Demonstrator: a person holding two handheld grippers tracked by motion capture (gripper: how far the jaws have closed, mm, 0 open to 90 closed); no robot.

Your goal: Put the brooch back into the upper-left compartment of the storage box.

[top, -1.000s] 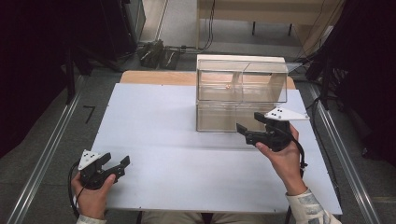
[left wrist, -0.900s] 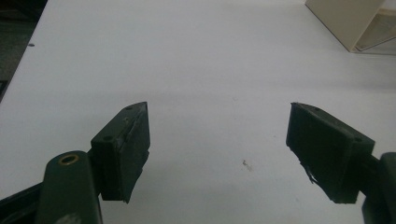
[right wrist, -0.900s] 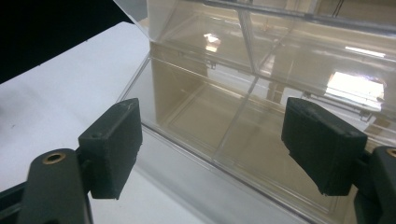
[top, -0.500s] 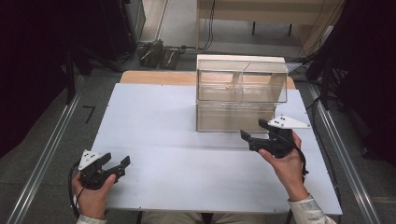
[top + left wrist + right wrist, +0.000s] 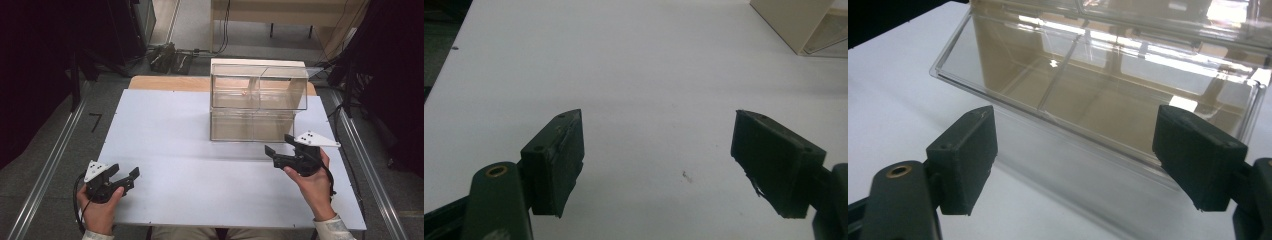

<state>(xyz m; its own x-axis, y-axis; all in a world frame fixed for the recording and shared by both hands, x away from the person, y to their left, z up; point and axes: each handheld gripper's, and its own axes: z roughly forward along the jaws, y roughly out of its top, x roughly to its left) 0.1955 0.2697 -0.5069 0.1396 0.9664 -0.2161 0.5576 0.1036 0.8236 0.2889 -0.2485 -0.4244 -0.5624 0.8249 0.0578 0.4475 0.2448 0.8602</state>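
While the clear two-tier box [image 5: 257, 100] stood at the table's [image 5: 165, 130] far edge, both jaws spread and empty, the right gripper [image 5: 281, 150] hovered just before it and risked shoving the light box backward, the left gripper [image 5: 125, 176] idling near the front-left corner.

White table [image 5: 634, 60] under the jaws, tiny speck [image 5: 685, 175] between the left pair; cables [image 5: 167, 56] far beyond.

I see clear two-tier box [image 5: 258, 100] at upper centre on white table [image 5: 170, 130]. My right gripper [image 5: 281, 148] just below box, jaws parted; left gripper [image 5: 125, 176] lower left, apart.
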